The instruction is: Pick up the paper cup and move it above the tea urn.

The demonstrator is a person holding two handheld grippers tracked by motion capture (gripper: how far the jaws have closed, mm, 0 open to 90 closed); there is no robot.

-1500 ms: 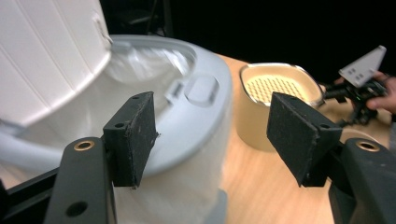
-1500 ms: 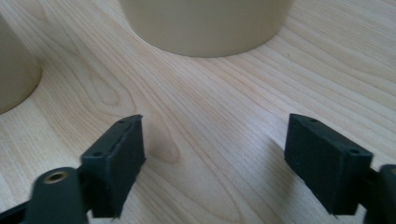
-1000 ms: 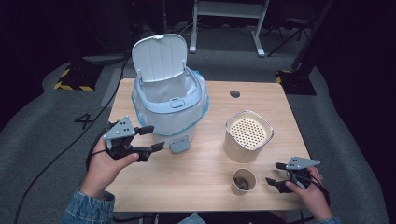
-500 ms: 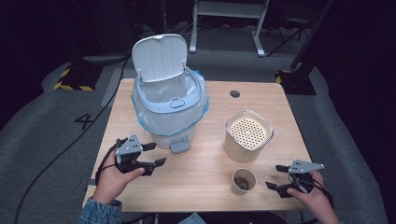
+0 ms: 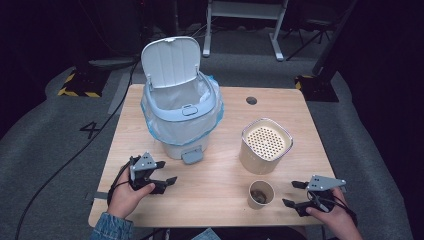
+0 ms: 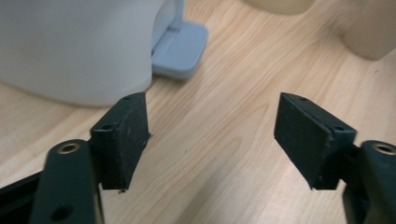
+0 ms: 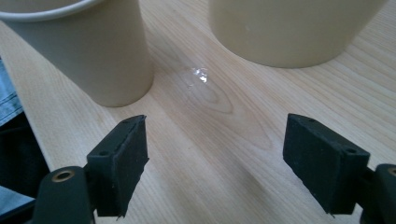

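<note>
A white pedal bin [image 5: 181, 117] with a blue liner stands open at the table's back left, its pedal [image 5: 192, 156] facing the front. My left gripper [image 5: 167, 171] hovers low over the wood in front of the bin, open and empty; its jaws have just been opening. In the left gripper view the gripper [image 6: 212, 121] points past the bin's wall [image 6: 70, 46] and pedal [image 6: 180, 49]. My right gripper [image 5: 291, 193] sits at the front right, open and empty, its jaws just having closed partway. The right gripper [image 7: 217, 140] faces a paper cup [image 7: 84, 51].
The paper cup [image 5: 261, 194] holds something brown and stands near the front edge. Behind it is a beige container [image 5: 266, 145] with a perforated lid, also seen in the right gripper view as a container [image 7: 294, 28]. A cable hole [image 5: 251, 100] marks the wooden table [image 5: 220, 175].
The left hand has sunk toward the table and drawn back toward the front edge, away from the bin. The right hand has stayed nearly in place.
</note>
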